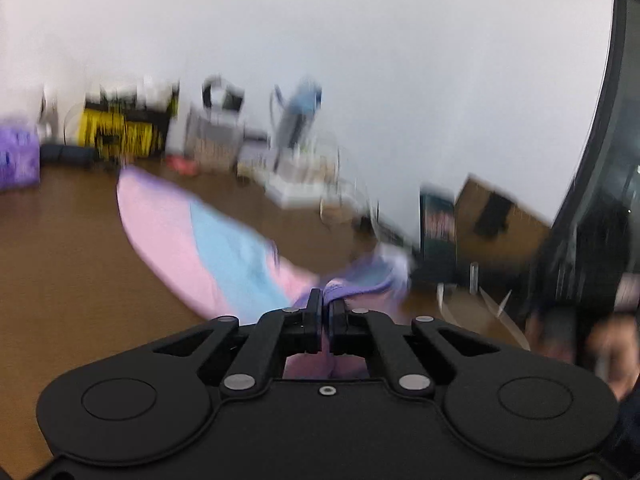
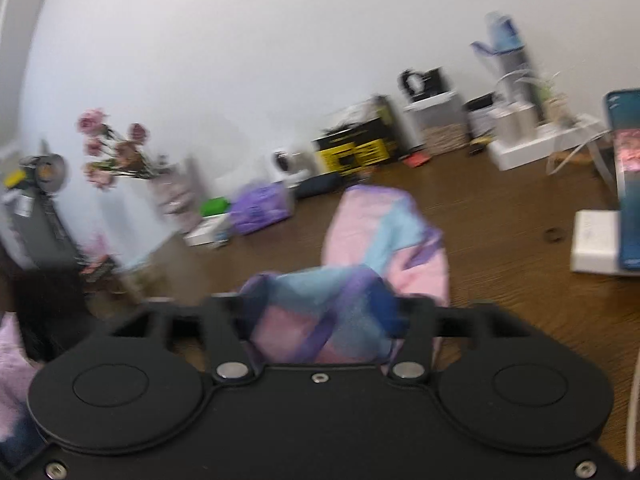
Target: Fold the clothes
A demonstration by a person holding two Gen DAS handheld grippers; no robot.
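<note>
Garment: pink, blue and purple cloth, stretched from near edge far-left across brown table.
Left gripper: jaws nearly closed, pinched on purple hem.
Right gripper: fingertips buried under bunched cloth; opening could not be told.
Risk: thin pinch could slip under a quick pull; heavy blur suggested fast motion.
Risk: far clutter could snag a swung edge.

Soft cloth garment, wood-grain table
</note>
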